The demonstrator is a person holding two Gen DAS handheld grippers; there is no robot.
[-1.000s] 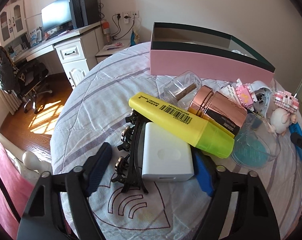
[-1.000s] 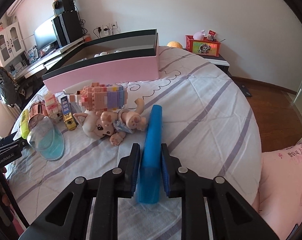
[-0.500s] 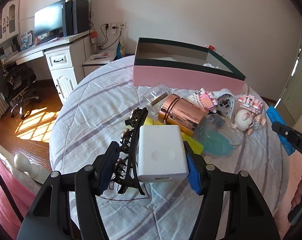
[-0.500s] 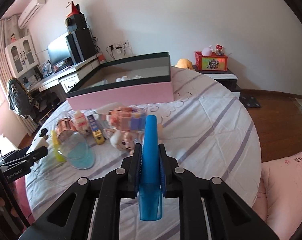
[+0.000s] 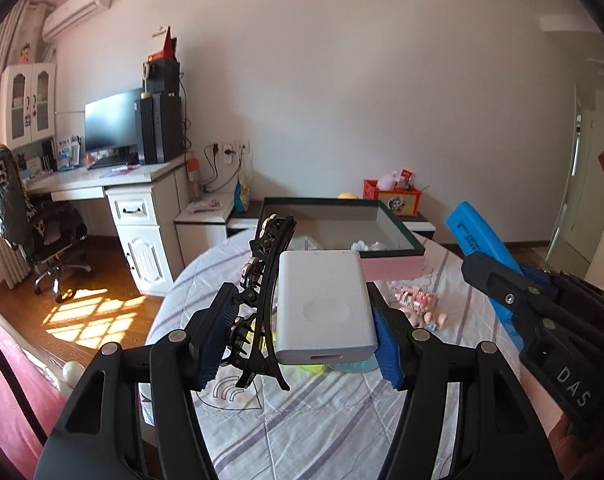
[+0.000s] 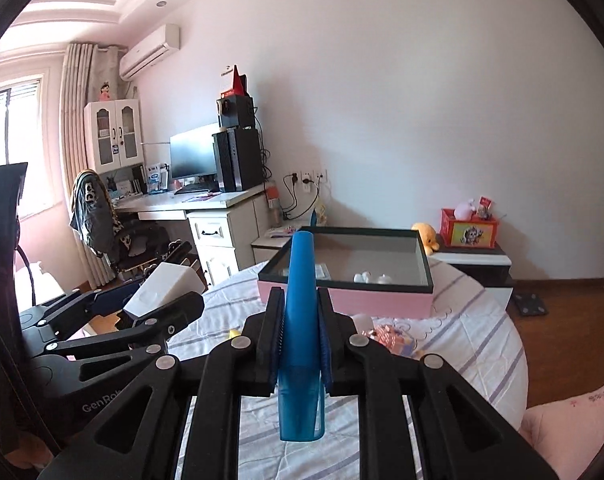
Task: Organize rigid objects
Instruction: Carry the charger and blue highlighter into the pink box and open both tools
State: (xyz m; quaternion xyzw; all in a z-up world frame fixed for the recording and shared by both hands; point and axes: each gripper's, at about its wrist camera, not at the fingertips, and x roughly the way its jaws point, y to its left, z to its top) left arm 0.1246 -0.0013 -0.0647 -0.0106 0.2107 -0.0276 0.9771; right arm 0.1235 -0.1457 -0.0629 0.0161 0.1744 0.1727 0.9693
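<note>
My left gripper (image 5: 302, 332) is shut on a white power bank (image 5: 322, 304) and a black hair claw clip (image 5: 267, 264) pressed side by side between its blue pads, held in the air above the striped cloth (image 5: 302, 432). My right gripper (image 6: 300, 340) is shut on a blue marker (image 6: 299, 276) that points forward, also lifted. Both face the pink box (image 6: 362, 300) with its dark rim, a little beyond them. In the left wrist view the blue marker (image 5: 474, 232) and the right gripper (image 5: 502, 280) show at the right. In the right wrist view the left gripper (image 6: 157, 300) is at the left.
Pink block toys (image 5: 416, 298) and a small pig doll (image 5: 426, 318) lie on the cloth before the box, and a yellow highlighter (image 5: 306, 369) peeks out under the power bank. A few small white things lie inside the box (image 5: 366, 246). A desk (image 5: 113, 176) and chair (image 5: 41, 232) stand at the left.
The left gripper's pads closed on the power bank and clip. Both grippers rose off the cloth and tilted up toward the box, the left with those two, the right with the blue marker.
</note>
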